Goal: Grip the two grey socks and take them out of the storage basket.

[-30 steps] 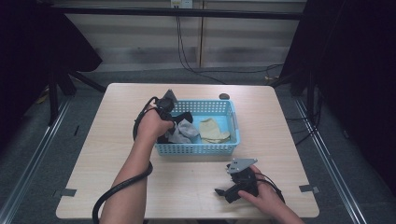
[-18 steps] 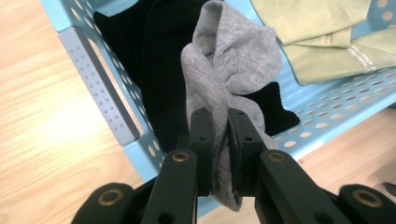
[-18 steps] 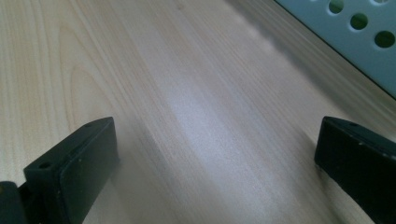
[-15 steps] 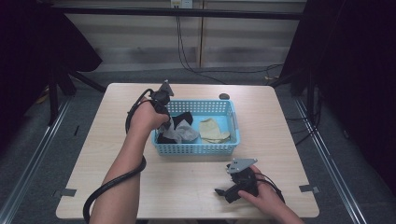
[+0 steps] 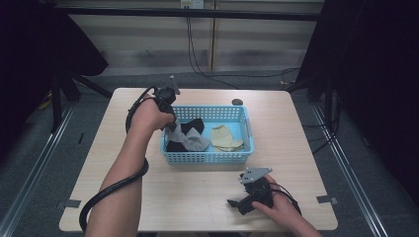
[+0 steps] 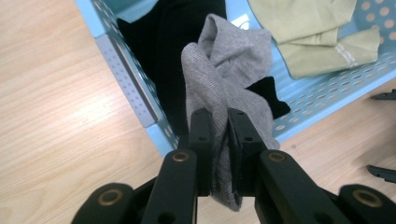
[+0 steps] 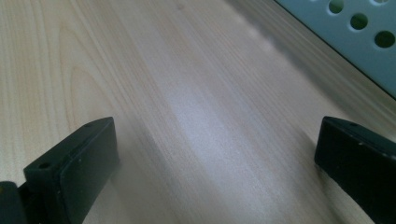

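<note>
Left gripper [image 6: 218, 140] clenched on a grey sock [image 6: 224, 79], which hangs from its jaws over the left end of the blue basket [image 5: 247, 133]. Right gripper [image 7: 215, 158], jaws wide apart, rests on the bench [image 5: 197, 197] near the basket.

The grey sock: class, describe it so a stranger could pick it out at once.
Find the blue basket in the middle of the table. At its left end the left tongs pinch the grey sock and hold it up. The black cloth under it and the yellowish cloth beside it lie loose.
</note>
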Tool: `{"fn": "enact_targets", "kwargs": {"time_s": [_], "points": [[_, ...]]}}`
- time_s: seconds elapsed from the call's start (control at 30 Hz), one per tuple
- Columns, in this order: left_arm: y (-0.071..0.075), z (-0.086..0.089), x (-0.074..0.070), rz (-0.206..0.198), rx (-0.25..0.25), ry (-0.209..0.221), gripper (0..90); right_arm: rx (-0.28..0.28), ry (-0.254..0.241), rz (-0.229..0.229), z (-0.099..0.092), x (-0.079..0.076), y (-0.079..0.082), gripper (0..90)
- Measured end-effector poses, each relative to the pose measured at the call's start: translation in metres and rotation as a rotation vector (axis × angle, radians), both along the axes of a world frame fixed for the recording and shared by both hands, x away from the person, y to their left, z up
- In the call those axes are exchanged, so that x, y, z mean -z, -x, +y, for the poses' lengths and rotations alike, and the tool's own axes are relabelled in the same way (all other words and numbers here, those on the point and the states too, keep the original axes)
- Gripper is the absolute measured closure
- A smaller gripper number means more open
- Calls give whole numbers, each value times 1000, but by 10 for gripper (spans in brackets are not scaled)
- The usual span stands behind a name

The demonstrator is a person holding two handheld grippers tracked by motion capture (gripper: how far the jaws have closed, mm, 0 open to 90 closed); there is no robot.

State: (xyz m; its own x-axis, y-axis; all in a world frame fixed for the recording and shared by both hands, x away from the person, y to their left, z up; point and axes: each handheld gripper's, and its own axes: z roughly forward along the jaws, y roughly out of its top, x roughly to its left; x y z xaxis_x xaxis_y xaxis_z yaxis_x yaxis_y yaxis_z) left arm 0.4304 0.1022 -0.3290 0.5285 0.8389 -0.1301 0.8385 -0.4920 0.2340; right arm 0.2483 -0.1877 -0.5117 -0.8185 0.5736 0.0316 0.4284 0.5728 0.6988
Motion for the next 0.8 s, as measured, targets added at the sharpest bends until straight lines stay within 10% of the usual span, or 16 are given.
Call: {"fn": "enact_targets", "kwargs": {"time_s": [0.8], "points": [[-6,11,-36,11,-34,-4,816,2,1,0,0,0,0,0]]}}
